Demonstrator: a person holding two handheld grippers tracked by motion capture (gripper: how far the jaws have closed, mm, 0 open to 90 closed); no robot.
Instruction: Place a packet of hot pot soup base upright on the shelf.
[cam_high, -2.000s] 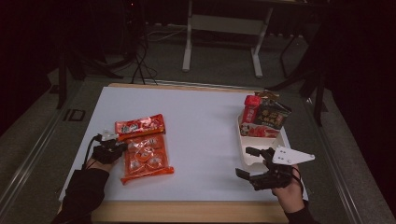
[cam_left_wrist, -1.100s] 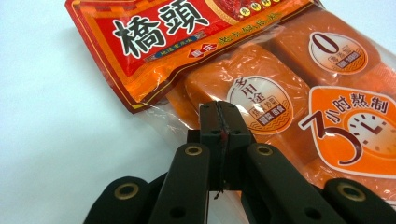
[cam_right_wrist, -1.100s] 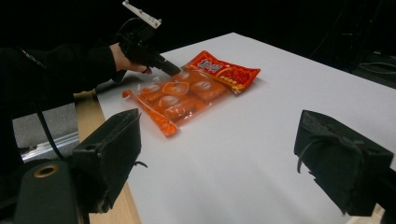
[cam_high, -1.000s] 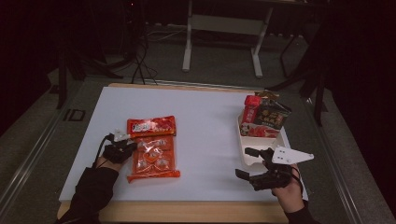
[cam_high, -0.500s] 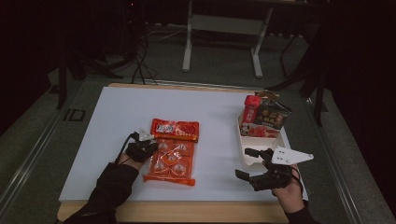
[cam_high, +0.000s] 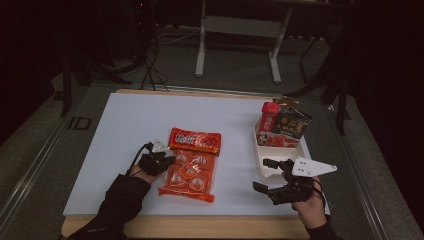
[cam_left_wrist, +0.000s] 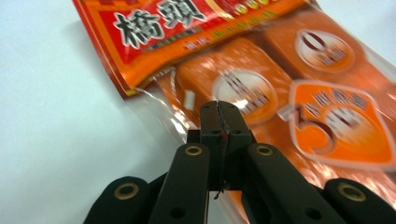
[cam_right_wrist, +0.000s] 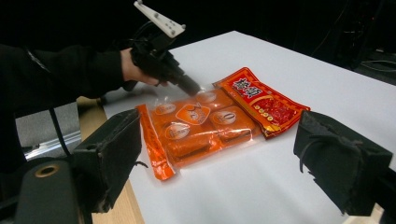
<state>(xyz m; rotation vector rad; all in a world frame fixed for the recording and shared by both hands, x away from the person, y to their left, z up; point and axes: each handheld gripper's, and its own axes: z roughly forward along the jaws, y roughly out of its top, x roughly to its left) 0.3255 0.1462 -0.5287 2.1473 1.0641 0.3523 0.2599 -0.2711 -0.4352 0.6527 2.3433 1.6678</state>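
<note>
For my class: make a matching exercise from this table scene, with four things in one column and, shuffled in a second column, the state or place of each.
1. left gripper
2. right gripper
3. orange snack bag
4. white tray

a. holds upright packets
b. jaws wide apart, holding nothing
c. flat on the table, pinched at one edge
d. shut on clear plastic

Pairs: 1-d, 2-b, 3-c, 4-a

The left black two-jaw gripper (cam_left_wrist: 219, 121) has matte arms with brass-ringed rivet holes and rounded black knuckles at seven and five o'clock. A black cable loops from it, and a pale grey three-cornered plate rides on top. The right black gripper (cam_high: 274, 179) carries thick foam-like pads (cam_right_wrist: 340, 161) bound with thin cord. Both sleeves are black.
</note>
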